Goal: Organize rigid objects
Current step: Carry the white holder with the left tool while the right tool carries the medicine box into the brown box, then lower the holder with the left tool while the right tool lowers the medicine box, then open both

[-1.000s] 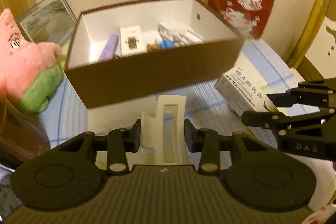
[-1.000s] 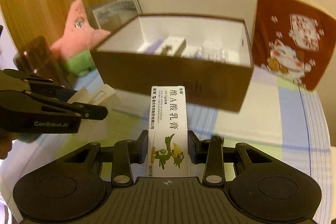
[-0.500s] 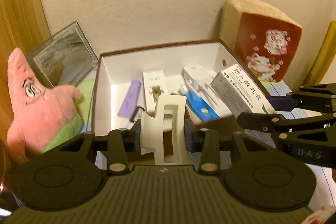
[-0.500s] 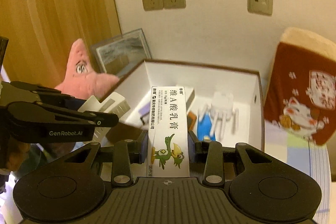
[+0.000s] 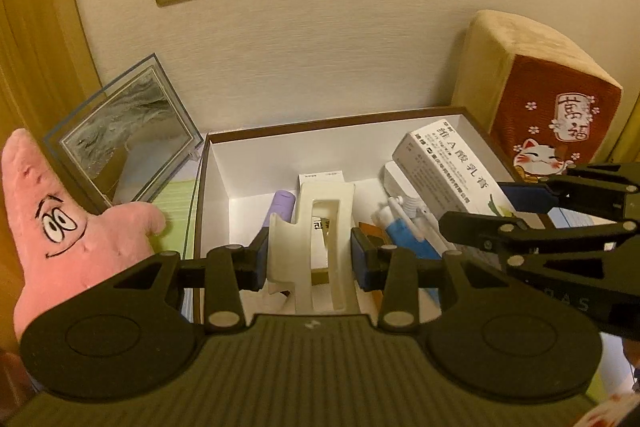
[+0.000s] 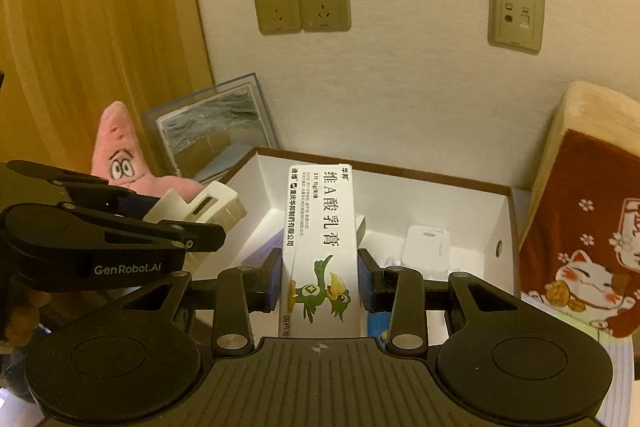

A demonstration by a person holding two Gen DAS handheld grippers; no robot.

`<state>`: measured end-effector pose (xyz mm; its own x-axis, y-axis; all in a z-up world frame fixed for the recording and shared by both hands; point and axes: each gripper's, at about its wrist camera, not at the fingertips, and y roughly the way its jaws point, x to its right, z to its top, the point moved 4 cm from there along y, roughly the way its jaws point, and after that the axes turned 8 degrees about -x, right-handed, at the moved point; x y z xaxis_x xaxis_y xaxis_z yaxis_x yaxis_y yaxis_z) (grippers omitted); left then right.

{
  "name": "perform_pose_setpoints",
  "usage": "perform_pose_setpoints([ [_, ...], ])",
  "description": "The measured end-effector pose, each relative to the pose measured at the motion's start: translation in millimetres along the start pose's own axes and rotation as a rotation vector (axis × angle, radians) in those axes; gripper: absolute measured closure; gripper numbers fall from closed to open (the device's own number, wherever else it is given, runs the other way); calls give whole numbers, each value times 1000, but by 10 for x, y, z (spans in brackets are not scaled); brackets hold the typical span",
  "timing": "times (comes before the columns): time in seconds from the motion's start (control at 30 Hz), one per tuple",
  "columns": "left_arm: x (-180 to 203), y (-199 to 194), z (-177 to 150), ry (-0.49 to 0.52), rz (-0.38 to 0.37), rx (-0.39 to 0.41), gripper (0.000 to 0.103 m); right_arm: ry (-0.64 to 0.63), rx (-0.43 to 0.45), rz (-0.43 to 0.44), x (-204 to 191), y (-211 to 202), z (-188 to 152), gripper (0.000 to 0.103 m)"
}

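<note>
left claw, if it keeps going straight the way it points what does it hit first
Likely the small white box lying in the brown storage box, right behind the hair clip that the left claw holds; depth is hard to judge.

The left gripper [image 6: 192,239] bears "GenRobot.AI" on its arm. The carton [image 6: 320,251] reads "维A酸乳膏". The red cushion [image 5: 560,123] shows "萬福".

Your white plastic hair claw [image 5: 316,239] covers most of the small white carton [image 5: 320,179] lying in the brown cardboard box with the white inside [image 5: 216,195]. The white ointment carton with the green bird [image 6: 320,251] hides the box floor behind it. The red lucky-cat cushion [image 6: 580,251] runs off the right edge.
</note>
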<state>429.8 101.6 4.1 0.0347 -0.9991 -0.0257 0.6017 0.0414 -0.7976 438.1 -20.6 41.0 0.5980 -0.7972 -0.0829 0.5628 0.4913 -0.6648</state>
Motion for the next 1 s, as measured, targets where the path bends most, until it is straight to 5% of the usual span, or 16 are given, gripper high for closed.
perform_pose_setpoints([
  [0.9,-163,793,-35,-18,-6,-121,67,56,-82,-33,294,749,-107,68],
  [1.0,-165,812,-44,-14,-9,-123,67,44,-93,-89,303,769,-128,60],
])
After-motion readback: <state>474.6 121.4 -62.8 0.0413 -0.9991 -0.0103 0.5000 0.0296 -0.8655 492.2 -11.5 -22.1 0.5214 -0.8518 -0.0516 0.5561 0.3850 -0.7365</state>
